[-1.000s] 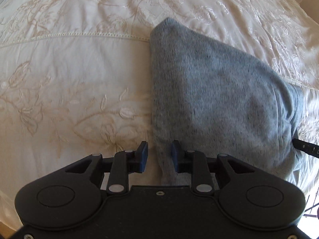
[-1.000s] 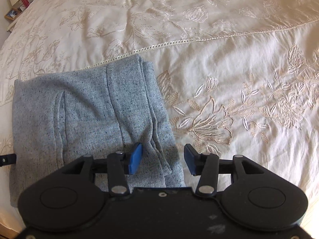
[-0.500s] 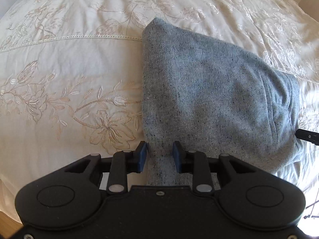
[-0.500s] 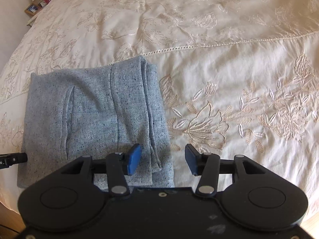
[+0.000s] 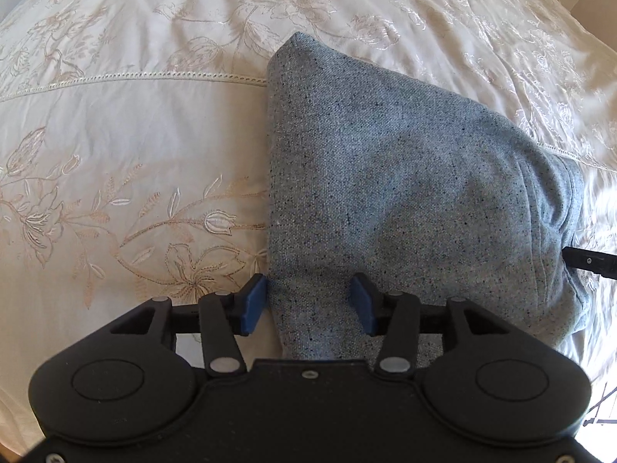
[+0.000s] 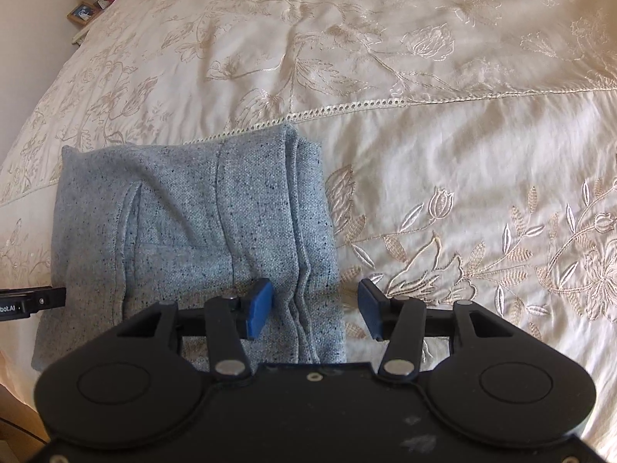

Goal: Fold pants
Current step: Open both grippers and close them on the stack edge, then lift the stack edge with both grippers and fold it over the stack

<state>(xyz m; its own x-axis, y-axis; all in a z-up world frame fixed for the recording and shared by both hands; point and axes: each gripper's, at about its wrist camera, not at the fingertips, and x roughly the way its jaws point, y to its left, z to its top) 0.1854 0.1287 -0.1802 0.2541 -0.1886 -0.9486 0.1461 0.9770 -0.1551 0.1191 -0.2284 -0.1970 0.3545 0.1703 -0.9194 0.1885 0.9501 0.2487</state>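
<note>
The grey speckled pants (image 5: 405,193) lie folded into a compact block on the cream bedspread; they also show in the right wrist view (image 6: 193,231). My left gripper (image 5: 308,308) is open, its blue pads either side of the block's near left corner, not pinching it. My right gripper (image 6: 314,308) is open, straddling the stacked folded edges at the block's near right corner. The other gripper's black tip shows at the right edge of the left wrist view (image 5: 590,260) and at the left edge of the right wrist view (image 6: 31,301).
The embroidered cream bedspread (image 6: 462,154) stretches all around the pants, with a lace seam (image 6: 385,104) behind them. A bedside table with a lamp and a photo frame (image 6: 88,4) stands at the far left. The bed's near edge is just below the grippers.
My left gripper has opened from a pinch on the pants' corner, letting it go. Both grippers have pulled back and risen slightly. The right gripper has stayed open.
</note>
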